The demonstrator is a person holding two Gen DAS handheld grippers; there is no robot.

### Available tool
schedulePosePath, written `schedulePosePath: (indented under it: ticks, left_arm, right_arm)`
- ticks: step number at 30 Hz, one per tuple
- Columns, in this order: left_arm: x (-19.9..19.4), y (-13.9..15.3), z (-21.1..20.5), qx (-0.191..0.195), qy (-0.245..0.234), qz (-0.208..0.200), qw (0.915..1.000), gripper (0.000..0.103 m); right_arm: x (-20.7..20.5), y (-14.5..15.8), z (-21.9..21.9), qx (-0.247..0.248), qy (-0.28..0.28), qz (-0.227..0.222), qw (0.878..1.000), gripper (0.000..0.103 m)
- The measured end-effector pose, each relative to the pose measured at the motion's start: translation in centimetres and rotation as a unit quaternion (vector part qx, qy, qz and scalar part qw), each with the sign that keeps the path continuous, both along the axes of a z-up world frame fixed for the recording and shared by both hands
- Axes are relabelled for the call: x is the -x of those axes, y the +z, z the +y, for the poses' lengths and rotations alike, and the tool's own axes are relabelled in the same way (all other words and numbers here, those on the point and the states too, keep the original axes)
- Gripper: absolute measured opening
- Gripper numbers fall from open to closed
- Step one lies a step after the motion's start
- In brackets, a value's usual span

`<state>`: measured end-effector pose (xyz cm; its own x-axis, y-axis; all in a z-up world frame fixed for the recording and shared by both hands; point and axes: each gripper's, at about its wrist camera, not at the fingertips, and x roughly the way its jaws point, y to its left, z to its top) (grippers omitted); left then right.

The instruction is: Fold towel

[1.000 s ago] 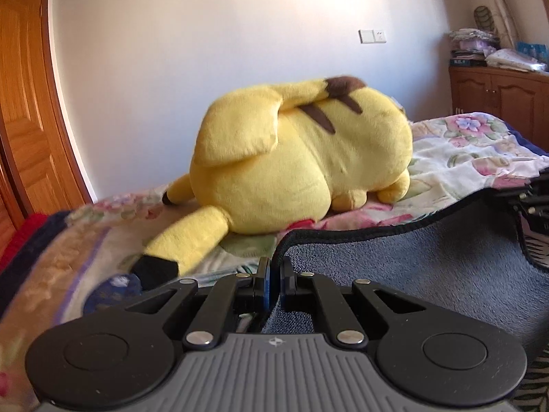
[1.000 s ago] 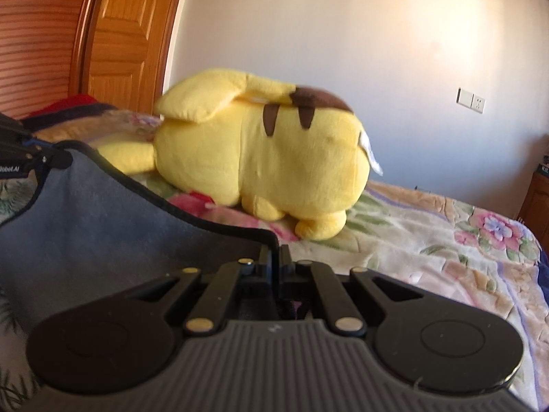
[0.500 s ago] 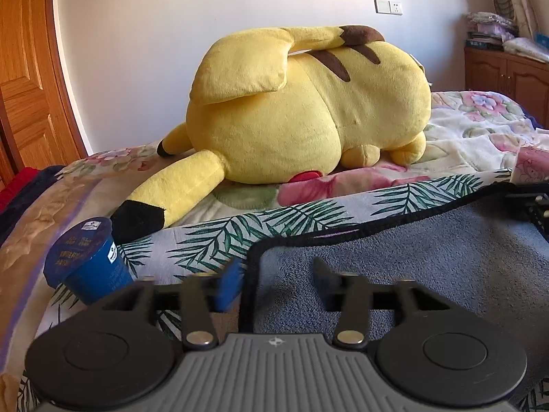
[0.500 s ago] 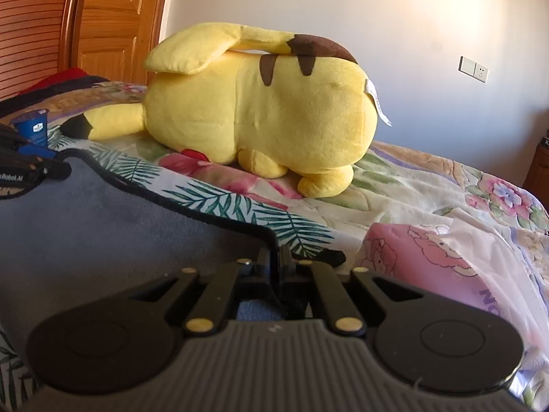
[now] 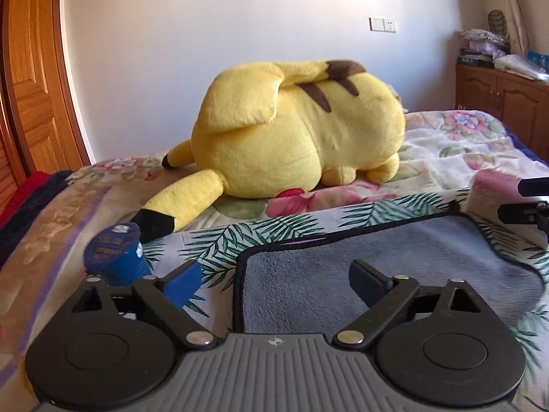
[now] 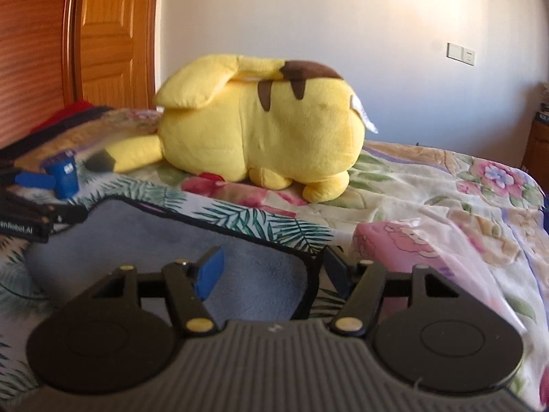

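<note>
A grey towel with a dark border (image 5: 394,257) lies flat on the bed; it also shows in the right wrist view (image 6: 164,237). My left gripper (image 5: 274,279) is open above the towel's far left corner, holding nothing. My right gripper (image 6: 271,269) is open above the towel's far right corner, holding nothing. The right gripper shows at the right edge of the left wrist view (image 5: 528,202). The left gripper shows at the left edge of the right wrist view (image 6: 31,192).
A big yellow plush toy (image 5: 295,140) lies on the bed beyond the towel, its tail reaching toward a blue cup (image 5: 116,257) left of the towel. A pink cloth (image 6: 422,250) lies right of the towel. A wooden door (image 5: 34,79) stands at the left, a cabinet (image 5: 507,103) at the right.
Both grippers lowered the towel's far edge onto the bed and opened, the left first, then the right. The towel now lies flat and both grippers have drawn back a little.
</note>
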<state>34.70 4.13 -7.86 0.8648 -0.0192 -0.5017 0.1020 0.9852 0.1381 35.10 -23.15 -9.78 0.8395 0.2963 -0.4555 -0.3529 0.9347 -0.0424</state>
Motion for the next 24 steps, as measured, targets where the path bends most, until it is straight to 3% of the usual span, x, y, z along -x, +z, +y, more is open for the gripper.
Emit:
schedulePosePath:
  ticks: [4, 6, 8, 24]
  left_arm:
    - [2.2, 2.0, -0.4, 0.004, -0.010, -0.002, 0.9999, 0.102]
    - [3.0, 2.8, -0.6, 0.009, -0.016, -0.001, 0.9998, 0.103]
    - [3.9, 3.6, -0.9, 0.007, -0.021, 0.000, 0.9998, 0.103]
    - [11.7, 9.0, -2.6, 0.001, -0.030, -0.016, 0.9994, 0.103]
  right_arm:
    - [2.0, 1.8, -0.5, -0.017, -0.009, 0.002, 1.000, 0.072]
    - [3.0, 2.7, -0.6, -0.017, -0.015, -0.001, 1.000, 0.083]
    - [3.7, 3.4, -0.6, -0.015, -0.018, -0.005, 1.000, 0.103]
    - [9.6, 8.2, -2.0, -0.022, -0.052, -0.016, 0.998, 0.103]
